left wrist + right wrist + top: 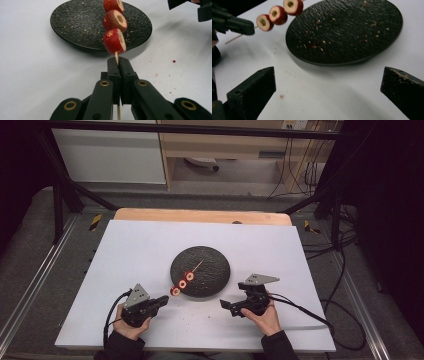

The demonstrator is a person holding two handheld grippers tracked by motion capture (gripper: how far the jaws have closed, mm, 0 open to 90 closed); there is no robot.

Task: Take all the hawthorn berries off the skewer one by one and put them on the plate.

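A wooden skewer (196, 266) carries three red fruit rounds (182, 283) with pale cored centres, slanting over the near-left edge of a black round plate (210, 265). My left gripper (164, 299) is shut on the skewer's bare near end; in the left gripper view the stick (116, 57) passes between the closed jaws and the rounds (114, 41) rise just beyond. My right gripper (224, 304) stands open near the plate's front right, nothing between its jaws. In the right gripper view the plate (347, 32) lies ahead and the rounds (278, 14) hang at upper left, with the left gripper (247, 26) beside them.
The plate sits on a white sheet (130, 250) covering the table, with a wooden strip (200, 216) at its far edge. Crumbs speckle the plate and the sheet near it. Cables (320, 317) trail right of the table. Metal frame rails border both sides.
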